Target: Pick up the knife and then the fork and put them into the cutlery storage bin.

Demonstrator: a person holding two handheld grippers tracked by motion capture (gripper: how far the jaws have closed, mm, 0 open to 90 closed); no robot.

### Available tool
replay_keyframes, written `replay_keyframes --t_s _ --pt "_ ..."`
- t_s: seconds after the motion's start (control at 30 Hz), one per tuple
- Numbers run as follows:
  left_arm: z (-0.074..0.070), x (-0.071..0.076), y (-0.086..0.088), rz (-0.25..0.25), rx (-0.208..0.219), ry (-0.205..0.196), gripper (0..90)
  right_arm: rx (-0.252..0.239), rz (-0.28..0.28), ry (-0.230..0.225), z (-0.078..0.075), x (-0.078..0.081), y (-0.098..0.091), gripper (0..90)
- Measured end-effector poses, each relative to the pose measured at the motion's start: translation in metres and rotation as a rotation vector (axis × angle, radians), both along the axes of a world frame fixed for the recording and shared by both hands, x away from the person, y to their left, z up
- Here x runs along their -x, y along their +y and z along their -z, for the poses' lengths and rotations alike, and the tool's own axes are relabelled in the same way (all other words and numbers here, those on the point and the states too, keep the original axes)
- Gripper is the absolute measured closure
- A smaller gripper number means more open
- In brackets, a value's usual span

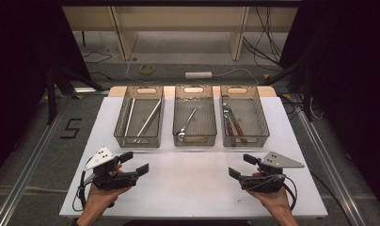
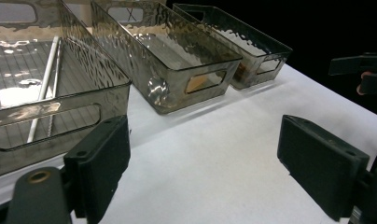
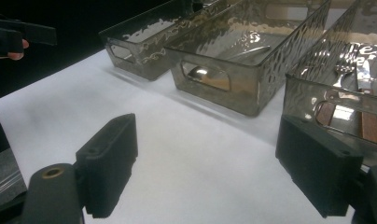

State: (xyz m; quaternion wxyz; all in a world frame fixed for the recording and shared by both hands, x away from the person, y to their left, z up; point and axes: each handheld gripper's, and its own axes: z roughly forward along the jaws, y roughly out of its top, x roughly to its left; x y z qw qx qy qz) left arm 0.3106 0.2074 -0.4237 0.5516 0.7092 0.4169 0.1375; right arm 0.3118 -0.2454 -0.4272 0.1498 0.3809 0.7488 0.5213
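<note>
L gripper (image 1: 134, 162) & R gripper (image 1: 242, 165) hovering low over white table (image 1: 188, 188), jaws gaping wide, nothing held. Three smoked trays lining up just beyond: rods (image 1: 148, 120) left, spoon (image 1: 186, 123) mid, wood-handled cutlery (image 1: 233, 123) right.

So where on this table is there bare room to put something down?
The white table is bare between the left gripper and right gripper, below the three bins. The bins crowd the far side, each already holding utensils.

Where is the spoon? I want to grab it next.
In the high view the spoon lies in the middle bin, between the left and right bins, beyond both open grippers.
</note>
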Motion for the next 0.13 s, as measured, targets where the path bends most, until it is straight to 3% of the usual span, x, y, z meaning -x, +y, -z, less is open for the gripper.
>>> replay_keyframes --t_s 0.13 --pt "0.0002 -0.0003 -0.0003 -0.001 0.001 0.003 16.9 -0.003 0.007 0.001 0.0 -0.0012 -0.002 21.9"
